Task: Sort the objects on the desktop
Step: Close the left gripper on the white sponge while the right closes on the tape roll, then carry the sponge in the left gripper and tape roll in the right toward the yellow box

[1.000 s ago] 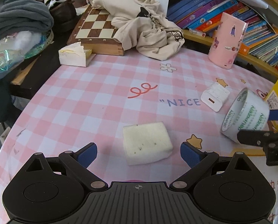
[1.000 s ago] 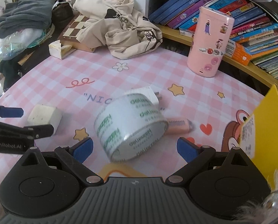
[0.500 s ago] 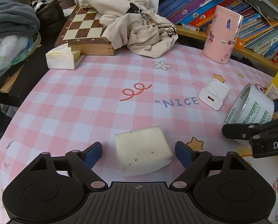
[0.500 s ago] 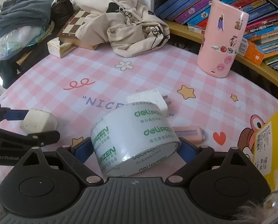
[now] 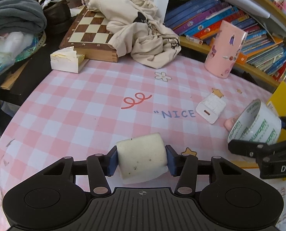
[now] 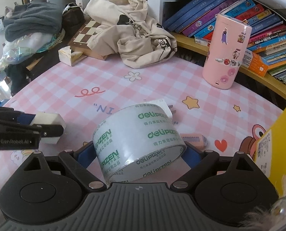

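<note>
Both tools loaded at once: left gripper [image 5: 141,160] with its blue pads pressed to either flank of the off-white speckled sponge block [image 5: 142,159], low at 6 o'clock in the left wrist view and seemingly tipped just off the pink-and-white checked tablecloth [image 5: 85,104]; right gripper [image 6: 139,150] clamped across the wide roll of clear packing tape with green lettering [image 6: 137,138], held tilted above the cloth at the centre of the right wrist view. Two objects thus in hand, neither yet at any sorting place, as far as can be judged; no tray or bin identifiable, only a yellow box or panel [image 6: 277,134] at 3 o'clock whose purpose cannot be told. Loose on the cloth, perhaps for sorting too: a white square charger plug [image 5: 210,107] at 2 o'clock beyond the sponge, a small pink capped utility knife [image 6: 193,139] just behind the tape roll, and a tall pink cylinder covered in stickers [image 6: 226,52] upright at 1 o'clock. Around the far edge, at 11 to 12 o'clock: a crumpled cream sweatshirt [image 5: 137,32] draped over a wooden chessboard [image 5: 89,32], a torn white paper box [image 5: 66,61], folded grey clothing [image 5: 14,17], and rows of books [image 6: 239,25] on the yellow shelf. Little obstruction between the grippers; mainly the charger and knife lying near the tape
</note>
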Tool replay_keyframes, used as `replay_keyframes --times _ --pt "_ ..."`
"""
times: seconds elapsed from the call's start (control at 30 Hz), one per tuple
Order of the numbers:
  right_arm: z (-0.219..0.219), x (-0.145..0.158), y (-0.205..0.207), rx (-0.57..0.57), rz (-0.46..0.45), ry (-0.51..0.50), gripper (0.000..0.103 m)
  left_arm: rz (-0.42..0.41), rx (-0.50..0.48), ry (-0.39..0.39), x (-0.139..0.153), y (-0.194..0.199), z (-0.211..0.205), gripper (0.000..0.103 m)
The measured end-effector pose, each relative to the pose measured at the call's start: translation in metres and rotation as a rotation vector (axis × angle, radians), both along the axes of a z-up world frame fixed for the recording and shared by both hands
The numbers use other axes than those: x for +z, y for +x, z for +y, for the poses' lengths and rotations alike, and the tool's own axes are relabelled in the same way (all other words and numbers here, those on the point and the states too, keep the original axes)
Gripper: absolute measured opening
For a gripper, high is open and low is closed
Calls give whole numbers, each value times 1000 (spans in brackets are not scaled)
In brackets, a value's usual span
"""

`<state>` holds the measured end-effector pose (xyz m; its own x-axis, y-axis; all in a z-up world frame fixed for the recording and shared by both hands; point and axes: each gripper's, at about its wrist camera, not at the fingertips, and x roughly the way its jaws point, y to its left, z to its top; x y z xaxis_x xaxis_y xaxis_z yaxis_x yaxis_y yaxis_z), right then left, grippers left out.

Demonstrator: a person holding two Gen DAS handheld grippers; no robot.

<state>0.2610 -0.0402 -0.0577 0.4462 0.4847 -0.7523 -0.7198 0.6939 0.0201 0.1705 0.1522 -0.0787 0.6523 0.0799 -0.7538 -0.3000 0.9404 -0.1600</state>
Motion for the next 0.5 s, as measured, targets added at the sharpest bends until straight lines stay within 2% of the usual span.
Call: replay_keyframes --times 0.5 --pt "-20 14 -30 -30 -6 8 93 -57 -15 -59 21 -33 -11 48"
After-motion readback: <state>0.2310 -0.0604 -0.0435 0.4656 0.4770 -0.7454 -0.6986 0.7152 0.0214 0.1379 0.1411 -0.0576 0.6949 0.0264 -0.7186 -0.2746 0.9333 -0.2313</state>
